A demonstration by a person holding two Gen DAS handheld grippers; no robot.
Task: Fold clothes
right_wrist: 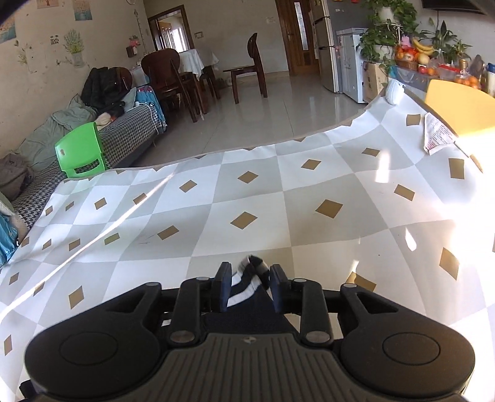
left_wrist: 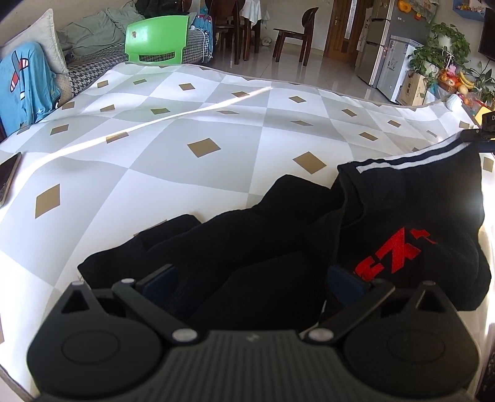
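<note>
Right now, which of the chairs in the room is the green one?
The plastic chair at the far edge of the checked table, beside the couch; the dining chairs are dark wood.

Covered in a grey-and-white diamond-check cloth with tan lozenges [left_wrist: 198, 130]: the surface. At its near left edge, a dark flat phone [left_wrist: 7, 179]. Beyond the far edge, a bright green plastic chair [left_wrist: 156, 38], beside a houndstooth-covered sofa [left_wrist: 92, 63] heaped with pale green bedding [left_wrist: 92, 32]. Farther back, dark wooden dining chairs [right_wrist: 247, 66] on a glossy tiled floor. Far right, a silver refrigerator [right_wrist: 326, 46], trailing green plants [right_wrist: 386, 24], a basket of fruit [right_wrist: 414, 54]. On the cloth's far right, a white printed packet [right_wrist: 437, 133].
</note>
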